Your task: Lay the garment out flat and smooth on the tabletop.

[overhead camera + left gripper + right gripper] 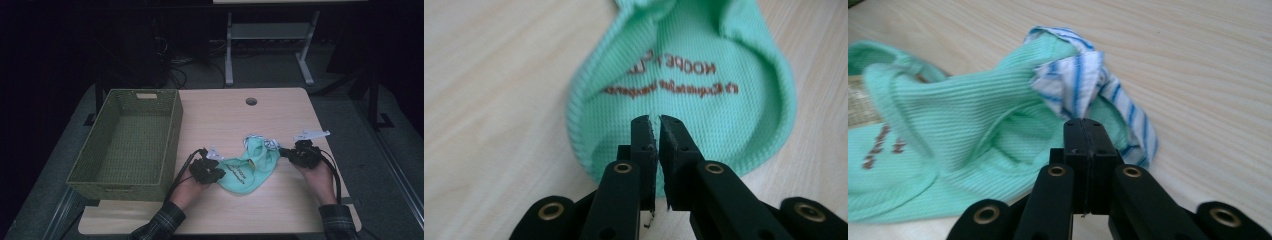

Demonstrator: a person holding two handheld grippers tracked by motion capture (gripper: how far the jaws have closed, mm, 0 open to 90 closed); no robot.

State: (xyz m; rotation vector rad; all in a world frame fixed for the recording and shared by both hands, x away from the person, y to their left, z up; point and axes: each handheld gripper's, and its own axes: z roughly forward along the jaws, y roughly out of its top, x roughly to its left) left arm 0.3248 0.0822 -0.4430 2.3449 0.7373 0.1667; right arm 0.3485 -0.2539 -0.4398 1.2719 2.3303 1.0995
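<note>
High view dim; gripper views bright, softly blurred

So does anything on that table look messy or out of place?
Only the mint-green cloth: it lies crumpled rather than flat, with a blue-and-white striped piece bunched up at one end near the right gripper. The woven green basket sits squarely at the table's left side. Nothing looks spilled or broken.

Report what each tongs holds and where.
Left tongs: shut on the green garment's hem near the brown lettering. Right tongs: shut on its blue-striped white trim at the other end.
</note>
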